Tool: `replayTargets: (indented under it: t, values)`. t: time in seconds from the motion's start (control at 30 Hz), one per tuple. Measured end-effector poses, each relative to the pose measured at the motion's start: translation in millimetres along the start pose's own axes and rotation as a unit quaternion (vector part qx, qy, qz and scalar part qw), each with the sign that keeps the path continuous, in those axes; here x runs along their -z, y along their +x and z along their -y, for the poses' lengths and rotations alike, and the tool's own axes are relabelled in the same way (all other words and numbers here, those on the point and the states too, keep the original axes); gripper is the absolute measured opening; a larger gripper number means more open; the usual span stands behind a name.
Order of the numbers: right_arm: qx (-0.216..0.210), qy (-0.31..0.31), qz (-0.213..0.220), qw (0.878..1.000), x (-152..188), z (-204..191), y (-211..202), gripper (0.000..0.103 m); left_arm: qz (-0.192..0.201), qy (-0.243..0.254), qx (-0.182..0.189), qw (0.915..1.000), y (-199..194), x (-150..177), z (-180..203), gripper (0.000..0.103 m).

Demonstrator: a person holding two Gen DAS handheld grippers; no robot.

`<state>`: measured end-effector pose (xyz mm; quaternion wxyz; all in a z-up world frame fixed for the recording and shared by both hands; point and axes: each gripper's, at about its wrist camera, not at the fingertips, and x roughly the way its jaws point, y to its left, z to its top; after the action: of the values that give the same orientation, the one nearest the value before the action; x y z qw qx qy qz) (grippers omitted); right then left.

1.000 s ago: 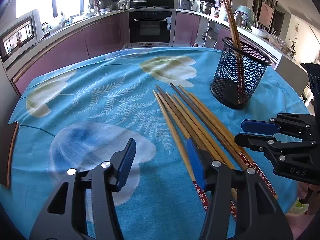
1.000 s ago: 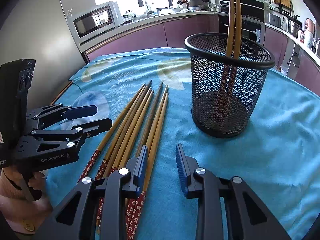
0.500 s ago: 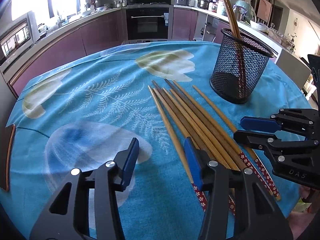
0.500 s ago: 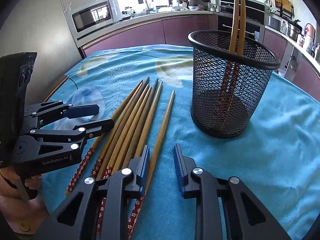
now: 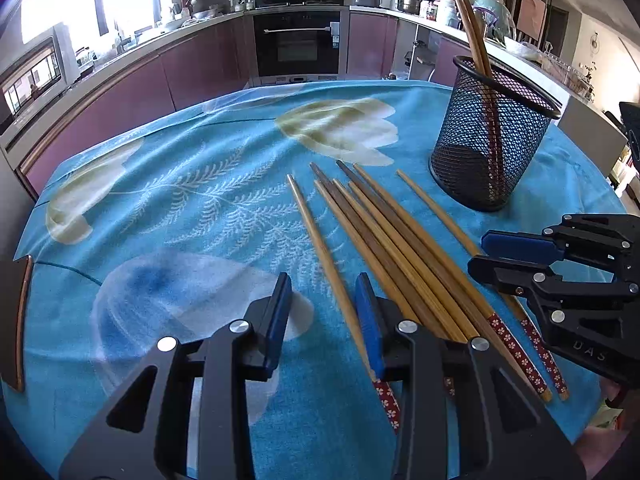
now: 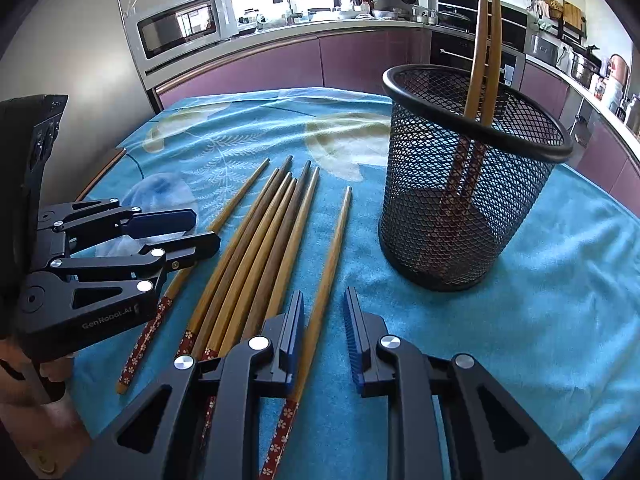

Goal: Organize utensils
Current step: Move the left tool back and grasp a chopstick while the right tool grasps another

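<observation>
Several wooden chopsticks (image 5: 400, 248) (image 6: 256, 248) with red flowered ends lie side by side on the blue tablecloth. One chopstick (image 5: 324, 248) lies apart at the bundle's left. It passes between the pads of my left gripper (image 5: 322, 316), whose jaws are closing without pressing on it. Another lone chopstick (image 6: 332, 260) runs between the pads of my right gripper (image 6: 323, 332), also closing, with a gap still showing. Each gripper appears in the other's view: left gripper (image 6: 204, 230), right gripper (image 5: 492, 256). A black mesh holder (image 5: 492, 152) (image 6: 460, 200) stands upright beyond with two chopsticks in it.
The blue tablecloth (image 5: 180, 200) covers the round table, which drops off past the holder. Behind it run a kitchen counter, an oven (image 5: 298, 44) and a microwave (image 6: 180, 28). A person's hand (image 6: 40, 380) holds the left gripper's handle.
Both grippers' jaws have narrowed. The outermost chopstick on each side has slid away from the bundle and now lies alone between each gripper's pads.
</observation>
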<state>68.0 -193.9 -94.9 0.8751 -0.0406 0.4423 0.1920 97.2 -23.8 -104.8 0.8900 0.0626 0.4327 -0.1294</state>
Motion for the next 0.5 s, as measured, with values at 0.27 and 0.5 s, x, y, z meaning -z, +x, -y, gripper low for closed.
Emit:
replayTargets:
  t: [0.27, 0.5]
  values:
    - [-0.005, 0.011, 0.001, 1.0, -2.1, 4.2, 0.9, 0.011, 0.0, -0.008, 0.0, 1.0, 2.6, -3.0, -1.1, 0.027]
    - [-0.017, 0.026, 0.002, 1.0, -1.2, 8.4, -0.9, 0.006, 0.002, -0.029, 0.006, 0.9996, 2.8, -3.1, -1.6, 0.012]
